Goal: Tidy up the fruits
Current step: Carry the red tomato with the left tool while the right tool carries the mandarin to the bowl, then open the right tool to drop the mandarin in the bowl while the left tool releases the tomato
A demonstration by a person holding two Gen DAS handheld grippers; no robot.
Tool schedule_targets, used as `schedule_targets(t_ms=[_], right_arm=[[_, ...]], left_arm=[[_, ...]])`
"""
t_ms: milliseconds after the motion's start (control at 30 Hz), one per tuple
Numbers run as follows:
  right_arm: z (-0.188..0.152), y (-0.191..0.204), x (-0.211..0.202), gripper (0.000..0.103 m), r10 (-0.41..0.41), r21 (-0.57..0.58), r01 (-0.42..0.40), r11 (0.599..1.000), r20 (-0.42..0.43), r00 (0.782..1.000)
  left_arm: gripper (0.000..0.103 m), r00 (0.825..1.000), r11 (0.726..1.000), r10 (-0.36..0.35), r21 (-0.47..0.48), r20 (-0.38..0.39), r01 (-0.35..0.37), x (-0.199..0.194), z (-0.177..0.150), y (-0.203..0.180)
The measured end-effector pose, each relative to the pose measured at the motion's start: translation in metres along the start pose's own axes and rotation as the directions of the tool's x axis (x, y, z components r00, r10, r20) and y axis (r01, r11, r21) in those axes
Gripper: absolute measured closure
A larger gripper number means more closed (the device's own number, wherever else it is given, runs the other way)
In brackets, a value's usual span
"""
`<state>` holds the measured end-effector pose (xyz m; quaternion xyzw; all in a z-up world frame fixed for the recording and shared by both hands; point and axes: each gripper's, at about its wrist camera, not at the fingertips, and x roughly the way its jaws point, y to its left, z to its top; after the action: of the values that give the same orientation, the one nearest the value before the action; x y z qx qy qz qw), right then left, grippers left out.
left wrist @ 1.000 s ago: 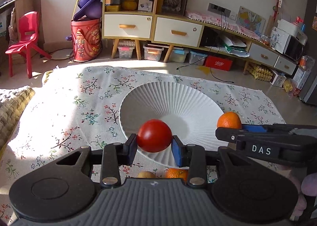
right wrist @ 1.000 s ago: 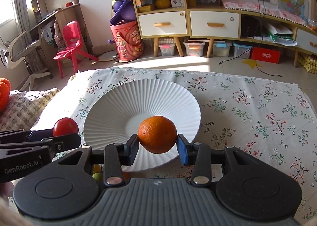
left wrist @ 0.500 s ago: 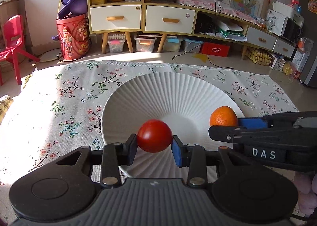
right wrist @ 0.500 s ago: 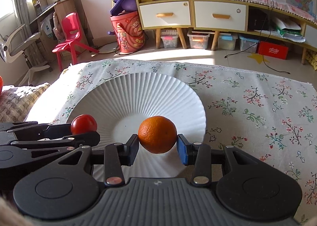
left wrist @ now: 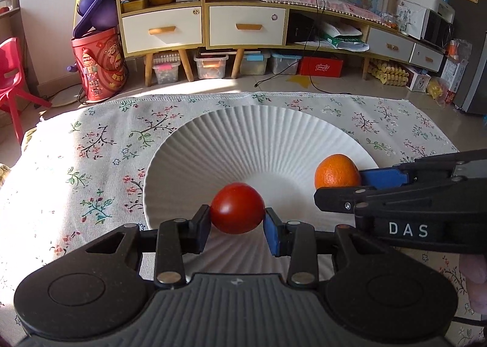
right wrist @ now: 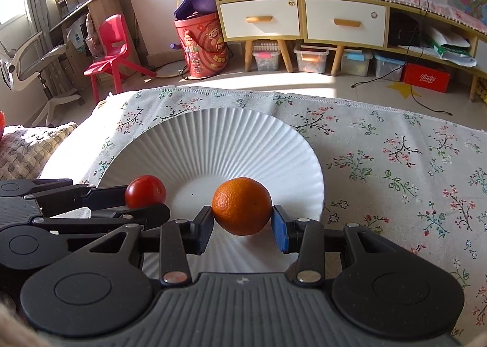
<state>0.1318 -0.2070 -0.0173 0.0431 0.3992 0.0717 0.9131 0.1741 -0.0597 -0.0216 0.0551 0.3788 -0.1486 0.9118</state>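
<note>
- Left gripper (left wrist: 237, 222) clamps a red tomato (left wrist: 237, 208) between its pads, held over the near part of the ribbed white plate (left wrist: 258, 134).
- Right gripper (right wrist: 242, 222) pinches an orange mandarin (right wrist: 242, 205) above the same plate, just beside the tomato.
- "DAS" reads white on the right gripper's side.
- The plate sits on a floral tablecloth (left wrist: 91, 146).
- Beyond: a red printed bucket (left wrist: 99, 68), its lettering illegible.

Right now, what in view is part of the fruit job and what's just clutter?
Job:
tomato, clamped in the left tool
orange, clamped in the right tool
white plate, both fruits over it

Clutter:
floral cloth
red chair
red bucket
cabinet
storage boxes
</note>
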Motion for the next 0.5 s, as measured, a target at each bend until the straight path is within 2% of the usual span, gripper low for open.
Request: schedule_targets(t_ms=[133,233,300,367,500], right_arm=[[0.001,0.000,0.000,0.064,0.000,0.003,0.000,1.000,-0.003,1.000],[0.002,-0.001,-0.003,0.062,-0.003,0.019,0.003,1.000,0.000,1.000],[0.002,-0.002,-0.007,0.062,0.000,0.030,0.000,1.000,0.010,1.000],[0.004,-0.004,-0.012,0.057,0.002,0.041,-0.003,0.999,0.022,1.000],[0.005,-0.006,-0.025,0.043,0.000,0.078,-0.004,0.997,0.045,0.999]], left_arm=[[0.079,1.000,1.000,-0.004,0.004,-0.001,0.004,0.000,0.000,0.000],[0.074,1.000,1.000,-0.023,0.009,-0.005,0.023,-0.002,0.000,0.001],[0.066,1.000,1.000,-0.025,0.010,-0.009,0.025,-0.005,-0.001,0.000],[0.059,0.999,0.999,-0.032,0.005,-0.012,0.032,-0.008,-0.002,0.001],[0.051,0.999,0.999,-0.045,-0.002,-0.002,0.045,-0.019,-0.004,0.002]])
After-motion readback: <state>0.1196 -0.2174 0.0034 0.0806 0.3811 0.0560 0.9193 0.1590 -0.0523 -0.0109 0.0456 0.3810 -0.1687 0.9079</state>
